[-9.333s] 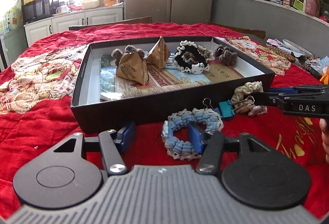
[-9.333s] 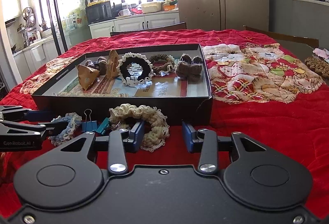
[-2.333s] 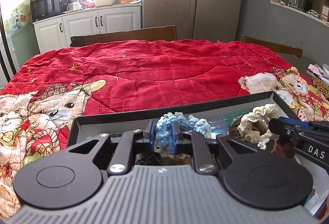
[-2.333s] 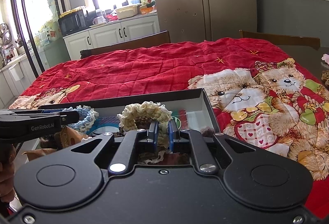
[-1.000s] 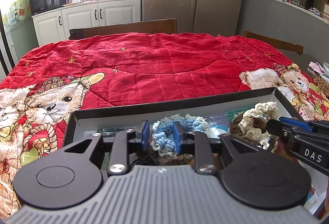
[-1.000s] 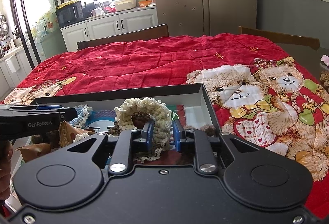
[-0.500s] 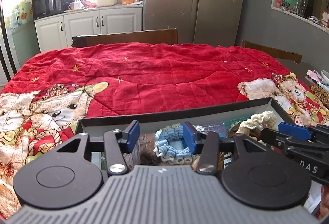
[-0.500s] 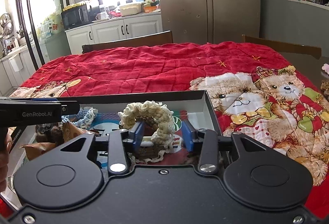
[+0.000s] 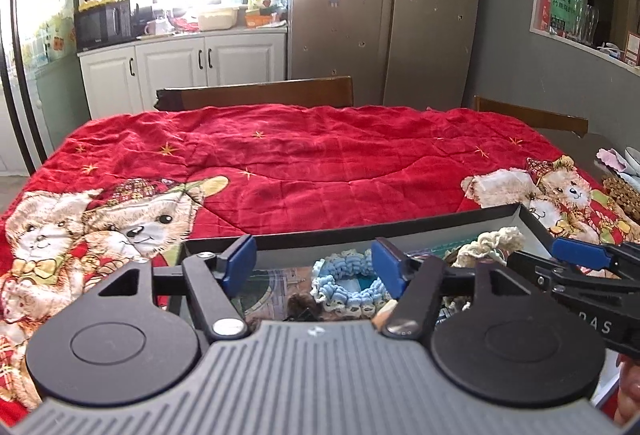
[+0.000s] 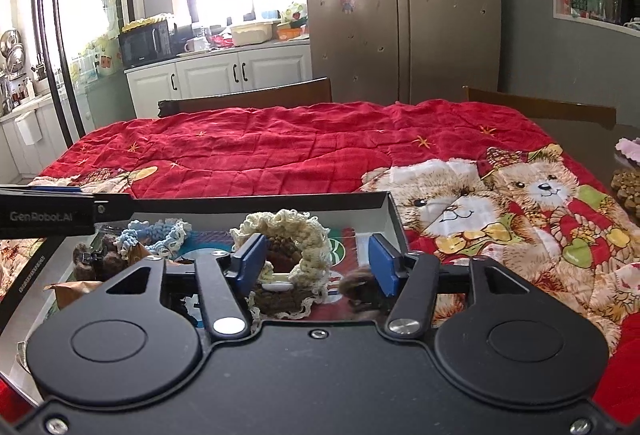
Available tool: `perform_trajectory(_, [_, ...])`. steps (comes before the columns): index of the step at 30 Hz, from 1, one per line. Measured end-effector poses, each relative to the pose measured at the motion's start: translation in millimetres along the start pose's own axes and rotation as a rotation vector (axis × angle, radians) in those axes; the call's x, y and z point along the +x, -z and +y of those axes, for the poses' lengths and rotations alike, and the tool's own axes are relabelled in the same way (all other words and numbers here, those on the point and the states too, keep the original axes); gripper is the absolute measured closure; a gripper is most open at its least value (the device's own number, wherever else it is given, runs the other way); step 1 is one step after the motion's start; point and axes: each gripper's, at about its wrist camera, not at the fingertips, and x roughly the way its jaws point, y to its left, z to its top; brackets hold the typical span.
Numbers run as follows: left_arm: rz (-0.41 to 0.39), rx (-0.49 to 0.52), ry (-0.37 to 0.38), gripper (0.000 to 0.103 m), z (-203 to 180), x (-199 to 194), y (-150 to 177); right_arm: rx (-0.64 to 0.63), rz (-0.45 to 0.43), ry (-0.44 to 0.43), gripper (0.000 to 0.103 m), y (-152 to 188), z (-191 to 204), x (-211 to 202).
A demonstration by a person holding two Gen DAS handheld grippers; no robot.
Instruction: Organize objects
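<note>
**Letting go of two hair ties in the box**

Resting inside the black box (image 9: 360, 233), the blue hair tie (image 9: 346, 283) lies between the left gripper's (image 9: 314, 261) spreading blue pads, which are opening and no longer press on it. Just beside it, toward the box's right end, the cream hair tie (image 10: 286, 247) leans on a brown one; the right gripper (image 10: 318, 263) is opening too, its left pad still close against the cream ring, its right pad clear of it. Other small things share the box: a brown paper packet (image 10: 70, 291) and a fuzzy brown tie (image 10: 362, 289). The box sits on a red bear-print quilt (image 9: 320, 163) spread over the table.

The step in hand looks like the release after placing both ties. Next, each gripper likely needs to lift back clear of the box wall without snagging the loose yarn, then look for anything left outside the box.
</note>
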Motion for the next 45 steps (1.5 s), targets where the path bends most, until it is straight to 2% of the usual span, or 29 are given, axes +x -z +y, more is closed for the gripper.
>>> perform_trajectory(18, [-0.032,0.000,-0.026,0.017,1,-33,8,-0.025,-0.019,-0.018,0.046,0,5,-29])
perform_trajectory(32, [-0.068,0.034,-0.032,0.011,-6,-73,16,-0.060,-0.062,-0.072,0.032,1,12,-74])
perform_trajectory(45, [-0.112,0.065,-0.023,0.006,-13,-114,25,-0.111,-0.105,-0.114,0.027,9,19,-117])
